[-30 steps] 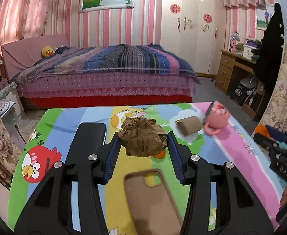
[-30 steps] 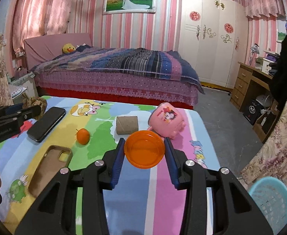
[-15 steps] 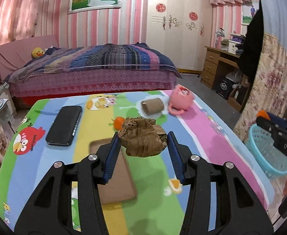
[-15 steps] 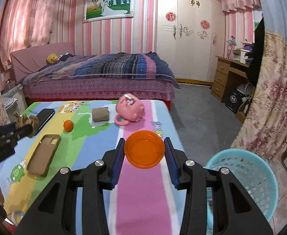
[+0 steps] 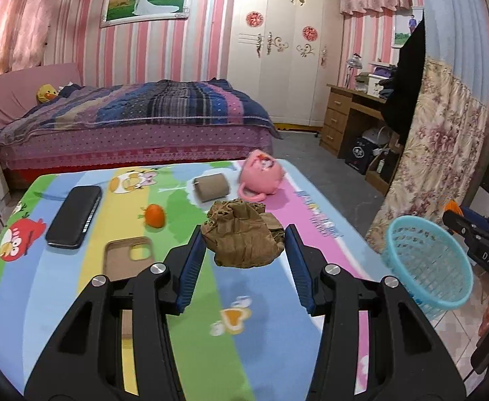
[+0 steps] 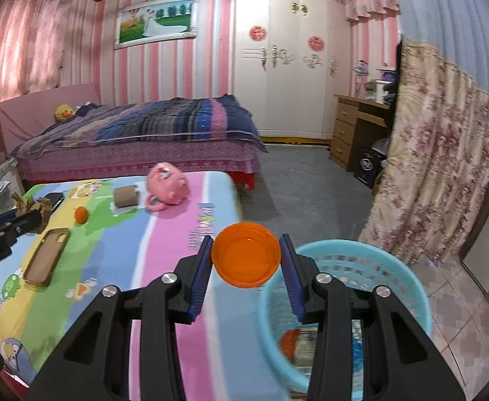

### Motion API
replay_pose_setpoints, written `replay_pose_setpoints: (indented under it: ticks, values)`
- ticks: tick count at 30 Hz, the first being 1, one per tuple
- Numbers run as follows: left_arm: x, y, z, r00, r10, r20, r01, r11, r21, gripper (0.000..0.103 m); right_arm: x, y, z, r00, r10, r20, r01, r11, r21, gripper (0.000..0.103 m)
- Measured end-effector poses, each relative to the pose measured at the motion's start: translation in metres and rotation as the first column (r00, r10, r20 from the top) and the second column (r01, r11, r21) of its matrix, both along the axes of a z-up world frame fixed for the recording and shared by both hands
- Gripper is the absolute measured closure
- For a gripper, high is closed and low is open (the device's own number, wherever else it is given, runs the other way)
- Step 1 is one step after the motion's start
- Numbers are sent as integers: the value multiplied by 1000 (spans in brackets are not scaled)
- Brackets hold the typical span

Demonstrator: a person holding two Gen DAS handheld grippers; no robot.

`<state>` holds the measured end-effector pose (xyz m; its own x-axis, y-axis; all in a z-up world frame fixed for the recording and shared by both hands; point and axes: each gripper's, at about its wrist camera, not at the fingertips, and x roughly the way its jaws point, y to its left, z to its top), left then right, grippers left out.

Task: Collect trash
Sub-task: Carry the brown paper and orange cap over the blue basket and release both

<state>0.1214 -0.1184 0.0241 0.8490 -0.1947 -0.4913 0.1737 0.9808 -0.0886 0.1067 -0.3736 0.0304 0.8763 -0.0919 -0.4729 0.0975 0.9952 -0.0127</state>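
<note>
Your right gripper (image 6: 246,260) fingers pinch the orange lid (image 6: 246,254) beside the blue basket (image 6: 391,304) rim; your left gripper (image 5: 244,250) fingers clamp the crumpled brown paper (image 5: 242,238), left of that basket.

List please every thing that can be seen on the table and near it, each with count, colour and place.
crumpled paper: 1, brown, held between the left tongs
lid: 1, orange, held between the right tongs, at the basket's rim
basket: 1, light blue, on the floor beside the table's right edge
mug: 1, pink, lying on its side at the far table edge
cardboard roll: 1, brown, left of the mug
small fruit: 1, orange, mid table
phone: 1, black, far left
phone case: 1, tan, near the fruit
tablecloth: 1, striped cartoon print
left tongs: 1, black and blue
right tongs: 1, black and blue
</note>
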Motion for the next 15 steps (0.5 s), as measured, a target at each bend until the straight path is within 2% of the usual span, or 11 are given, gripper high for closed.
replay_pose_setpoints:
  ticks: [7, 15]
  values:
    - [-1, -33, 1, 999, -38, 11, 38, 999, 0, 55, -13, -43, -4, 997, -74, -3, 74, 997, -7, 63]
    - [0, -58, -3, 997, -73, 8, 73, 997, 1, 55, -21, -67, -13, 993, -112, -22, 112, 994, -8, 63]
